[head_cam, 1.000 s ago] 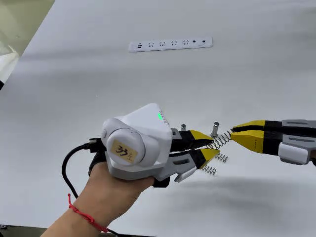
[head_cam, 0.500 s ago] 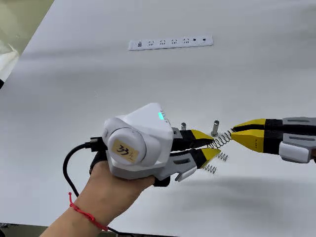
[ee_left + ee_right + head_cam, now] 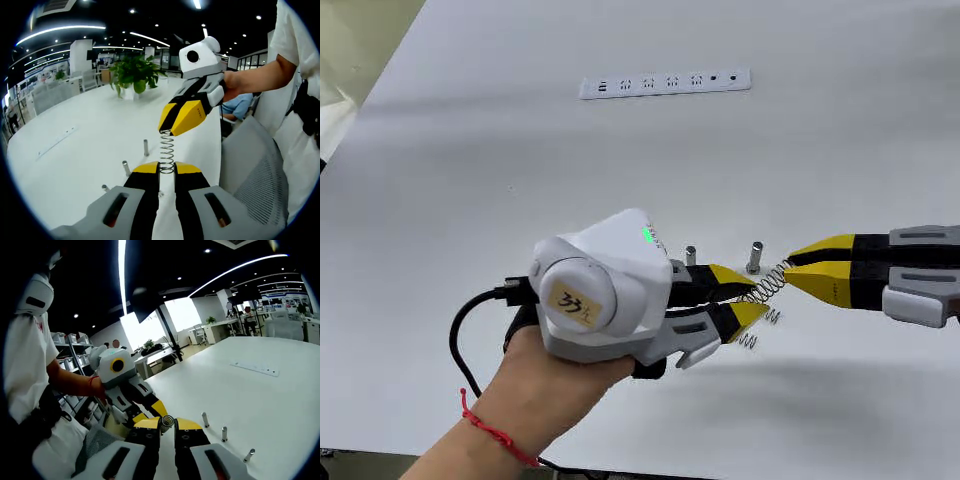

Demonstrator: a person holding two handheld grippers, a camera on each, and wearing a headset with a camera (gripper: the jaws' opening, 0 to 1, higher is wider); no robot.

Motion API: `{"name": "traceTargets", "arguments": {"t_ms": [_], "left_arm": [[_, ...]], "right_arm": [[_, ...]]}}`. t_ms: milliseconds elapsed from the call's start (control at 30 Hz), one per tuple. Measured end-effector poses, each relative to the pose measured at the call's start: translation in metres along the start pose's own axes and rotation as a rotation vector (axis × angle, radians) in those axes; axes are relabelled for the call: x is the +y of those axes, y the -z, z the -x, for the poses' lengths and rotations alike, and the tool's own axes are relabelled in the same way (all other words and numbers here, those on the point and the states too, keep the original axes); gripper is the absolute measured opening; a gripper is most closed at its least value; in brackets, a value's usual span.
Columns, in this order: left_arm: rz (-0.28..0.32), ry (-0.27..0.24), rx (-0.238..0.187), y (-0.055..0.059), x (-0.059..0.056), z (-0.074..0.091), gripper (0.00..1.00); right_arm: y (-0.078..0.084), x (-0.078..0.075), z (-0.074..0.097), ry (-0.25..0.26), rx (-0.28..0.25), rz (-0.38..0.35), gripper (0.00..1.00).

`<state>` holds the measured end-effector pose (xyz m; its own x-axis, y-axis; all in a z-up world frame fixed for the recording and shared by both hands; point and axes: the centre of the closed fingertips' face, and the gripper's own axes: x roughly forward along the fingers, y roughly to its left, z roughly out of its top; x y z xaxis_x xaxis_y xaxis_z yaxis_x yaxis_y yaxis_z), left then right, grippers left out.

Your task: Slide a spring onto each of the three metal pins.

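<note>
Nothing much has moved: the left hand-held gripper (image 3: 755,298) and right hand-held gripper (image 3: 790,272) still pinch one spring (image 3: 770,280) between them. The pins (image 3: 146,147) just beyond them stay bare.

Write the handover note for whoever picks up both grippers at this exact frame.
Left gripper: shut on one end of a spring.
Right gripper: shut on the other end of that spring, which is held in the air between the two.
Pins: all three stand bare on the white table.
Spare springs: two lie on the table near the left gripper's tips.
Done: no pin has a spring. Left: all three.
</note>
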<state>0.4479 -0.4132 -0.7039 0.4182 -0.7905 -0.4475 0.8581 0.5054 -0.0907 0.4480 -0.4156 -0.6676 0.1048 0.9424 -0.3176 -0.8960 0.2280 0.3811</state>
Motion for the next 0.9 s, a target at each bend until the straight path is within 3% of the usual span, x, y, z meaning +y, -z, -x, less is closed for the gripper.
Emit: {"name": "traceTargets", "arguments": {"t_ms": [533,900], "left_arm": [[-0.015,0.011,0.003,0.0003,-0.0028,-0.0040,0.10],[-0.028,0.022,0.008,-0.0002,-0.0047,-0.0064,0.08]], "right_arm": [[0.0017,0.0048,0.0008,0.004,0.095,0.133,0.06],[-0.0022,0.0003,0.0050,0.011,0.104,0.178,0.06]]}}
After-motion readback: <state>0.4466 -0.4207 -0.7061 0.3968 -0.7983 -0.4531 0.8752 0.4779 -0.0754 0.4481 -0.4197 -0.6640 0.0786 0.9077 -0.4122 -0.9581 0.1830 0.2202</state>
